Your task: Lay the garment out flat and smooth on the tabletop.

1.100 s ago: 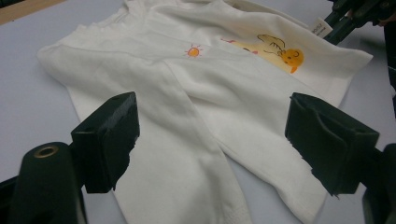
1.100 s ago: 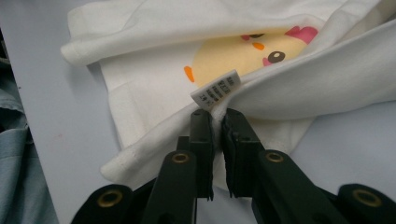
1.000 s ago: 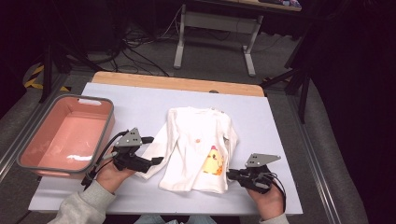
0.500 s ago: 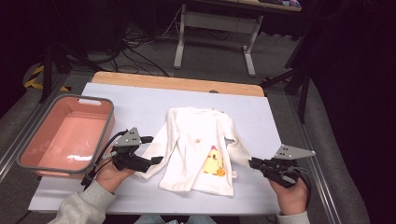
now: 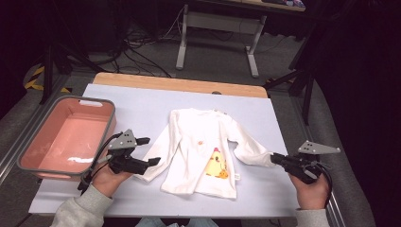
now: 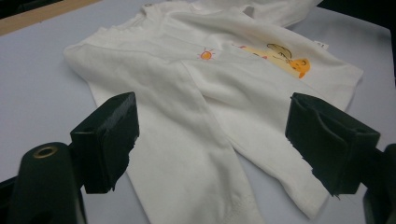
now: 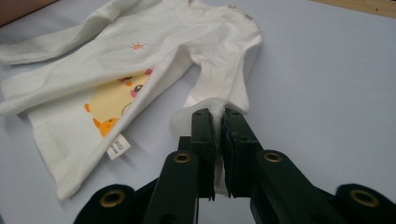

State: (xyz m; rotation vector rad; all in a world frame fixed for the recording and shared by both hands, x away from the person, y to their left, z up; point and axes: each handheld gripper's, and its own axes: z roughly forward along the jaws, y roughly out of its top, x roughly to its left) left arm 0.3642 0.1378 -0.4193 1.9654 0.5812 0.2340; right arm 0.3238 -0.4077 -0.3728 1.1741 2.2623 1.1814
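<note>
A white long-sleeved child's shirt [image 5: 202, 153] with a yellow chick print lies front-up on the lilac surface [image 5: 142, 101], to the right of the pink plastic tub [image 5: 66, 137]. The right gripper [image 5: 279, 160] has its jaws clamped tight on the cuff of the sleeve farthest from the tub, drawn out sideways from the shirt's body. The left gripper [image 5: 147, 151] hovers over the sleeve nearest the tub, jaws wide apart and holding nothing.

To do this well, the right gripper should keep the sleeve low and pull evenly, so the body does not drag or wrinkle.

Compared with half a second ago, the right gripper sits farther from the shirt's body and the sleeve is stretched straighter; the left gripper has barely shifted.
</note>
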